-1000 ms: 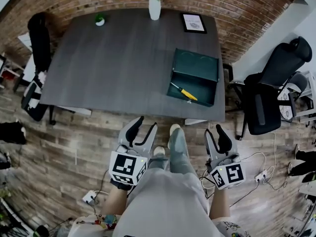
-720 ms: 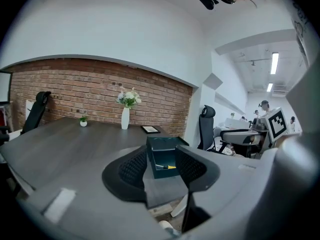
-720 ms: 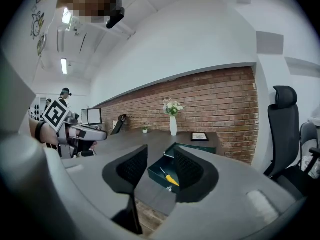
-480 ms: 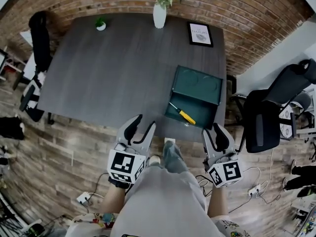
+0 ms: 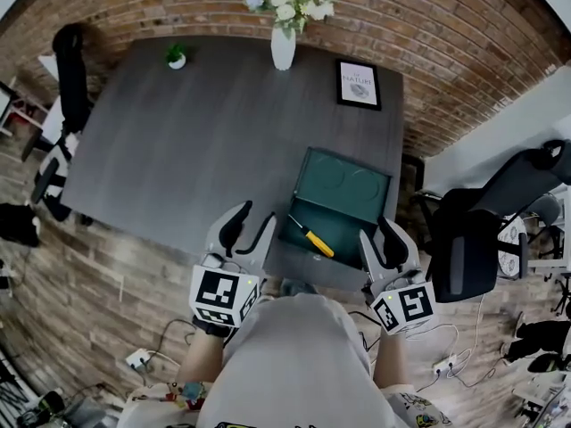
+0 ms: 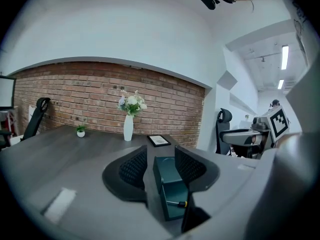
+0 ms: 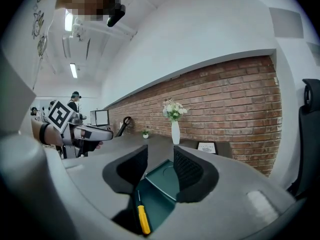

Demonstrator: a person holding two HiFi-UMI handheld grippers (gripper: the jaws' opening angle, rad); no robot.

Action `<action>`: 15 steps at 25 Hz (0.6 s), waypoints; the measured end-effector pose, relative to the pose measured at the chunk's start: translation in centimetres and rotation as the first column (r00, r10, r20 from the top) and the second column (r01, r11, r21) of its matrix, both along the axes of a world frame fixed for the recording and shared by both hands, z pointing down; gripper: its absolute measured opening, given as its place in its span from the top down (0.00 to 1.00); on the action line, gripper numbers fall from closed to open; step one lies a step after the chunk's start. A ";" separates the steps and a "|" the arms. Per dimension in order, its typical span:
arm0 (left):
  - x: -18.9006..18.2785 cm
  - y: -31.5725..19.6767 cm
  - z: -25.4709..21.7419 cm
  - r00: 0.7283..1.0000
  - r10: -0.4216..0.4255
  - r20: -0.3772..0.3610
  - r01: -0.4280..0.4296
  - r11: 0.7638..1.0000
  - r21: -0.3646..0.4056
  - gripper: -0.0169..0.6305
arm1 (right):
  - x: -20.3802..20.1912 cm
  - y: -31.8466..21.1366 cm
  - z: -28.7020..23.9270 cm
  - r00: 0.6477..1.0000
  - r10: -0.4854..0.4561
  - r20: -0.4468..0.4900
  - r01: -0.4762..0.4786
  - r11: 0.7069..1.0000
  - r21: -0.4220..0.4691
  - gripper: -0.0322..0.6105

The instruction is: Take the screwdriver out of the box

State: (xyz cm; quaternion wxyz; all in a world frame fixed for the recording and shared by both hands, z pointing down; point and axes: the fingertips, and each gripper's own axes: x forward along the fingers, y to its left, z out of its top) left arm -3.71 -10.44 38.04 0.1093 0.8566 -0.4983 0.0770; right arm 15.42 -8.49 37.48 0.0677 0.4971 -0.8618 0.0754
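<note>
Currently both grippers are being held at the near edge of the worktop [image 5: 196, 132], short of the open green box [image 5: 348, 181]; the step in hand is judged to be the approach, with nothing being gripped. On the left gripper [image 5: 254, 217] the jaws are being held wide apart and empty. On the right gripper [image 5: 376, 232] the jaws are likewise wide apart and empty, with the box showing beyond the gap. The screwdriver [image 5: 310, 237] is lying flat in the tray of the box, toward its left side. Its long axis is running diagonally: the yellow handle is pointing toward the person and rightward, the bare shaft away and leftward. For a clean pick, the right gripper is probably best lowered over the handle, with the jaws set across the axis and kept clear of the box wall.
</note>
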 end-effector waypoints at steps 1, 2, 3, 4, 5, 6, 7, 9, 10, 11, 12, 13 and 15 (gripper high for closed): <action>0.3 -0.4 -0.1 1.000 -0.005 0.000 0.005 1.000 0.003 0.70 | 0.3 -0.3 0.0 1.000 -0.005 0.001 0.005 1.000 0.000 0.71; 0.5 -0.7 -0.1 1.000 -0.009 0.001 0.009 1.000 0.004 0.70 | 0.5 -0.7 0.0 1.000 -0.010 0.003 0.010 1.000 -0.001 0.71; 0.6 -1.0 -0.2 1.000 -0.015 0.001 0.015 1.000 0.006 0.70 | 0.8 -1.0 0.0 1.000 -0.014 0.006 0.014 1.000 -0.003 0.71; 0.8 -1.3 -0.2 1.000 -0.021 0.001 0.021 1.000 0.005 0.70 | 0.9 -1.4 0.1 1.000 -0.021 0.007 0.021 1.000 -0.006 0.71; 0.9 -1.5 -0.2 1.000 -0.029 0.001 0.029 1.000 0.002 0.70 | 1.0 -1.7 0.1 1.000 -0.029 0.007 0.029 1.000 -0.011 0.71; 1.0 -1.7 -0.1 0.999 -0.036 0.001 0.036 0.999 -0.002 0.70 | 1.0 -1.9 0.2 0.999 -0.041 0.004 0.041 0.999 -0.017 0.71; 1.0 -1.9 -0.1 0.999 -0.043 0.001 0.043 0.999 -0.008 0.70 | 1.0 -2.2 0.2 0.999 -0.054 -0.002 0.054 0.998 -0.022 0.71; 0.9 -2.3 0.1 0.999 -0.053 0.004 0.054 0.998 -0.018 0.70 | 0.6 -2.8 0.4 0.997 -0.080 -0.010 0.080 0.996 -0.034 0.71; 0.9 -2.5 0.2 0.998 -0.056 0.006 0.056 0.998 -0.023 0.70 | 0.4 -3.1 0.5 0.996 -0.092 -0.009 0.091 0.995 -0.044 0.71; 0.8 -2.6 0.3 0.998 -0.058 0.007 0.058 0.998 -0.028 0.70 | 0.2 -3.3 0.6 0.995 -0.101 -0.006 0.101 0.993 -0.053 0.71; 0.7 -2.7 0.3 0.998 -0.058 0.007 0.058 0.998 -0.031 0.70 | 0.0 -3.5 0.8 0.994 -0.109 -0.001 0.109 0.992 -0.060 0.71; 0.6 -2.9 0.3 0.998 -0.057 0.007 0.057 0.998 -0.033 0.70 | -0.2 -3.7 0.9 0.993 -0.114 0.004 0.114 0.991 -0.064 0.71; 0.5 -3.3 0.3 0.999 -0.049 0.010 0.050 0.998 -0.033 0.70 | -0.5 -4.1 0.9 0.993 -0.117 0.007 0.117 0.991 -0.069 0.71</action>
